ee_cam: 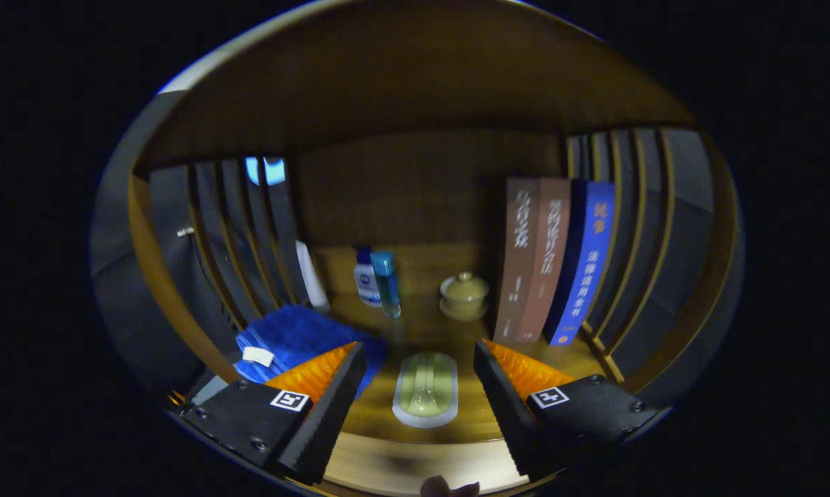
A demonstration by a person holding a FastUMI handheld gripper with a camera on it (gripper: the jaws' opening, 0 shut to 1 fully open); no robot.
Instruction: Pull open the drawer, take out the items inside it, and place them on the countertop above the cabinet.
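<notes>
My gripper (418, 359) is open, its fingers spread wide over the front of a wooden countertop (422, 324) set in a shelf niche. Between the fingertips, flat on the wood, lies a pale green oval item (425, 388), apart from both fingers. A folded blue towel (297, 342) with a white tag lies by the left finger. Beyond the fingers stand a small white bottle with a blue cap (367, 277) and a clear teal bottle (387, 283). A cream lidded cup (464, 295) stands to the right of them.
Three upright books (556, 262), two brown and one blue, lean at the right of the niche. Slatted wooden sides (249, 235) close the niche left and right, a wood panel closes the back. A white object (311, 276) leans at the back left.
</notes>
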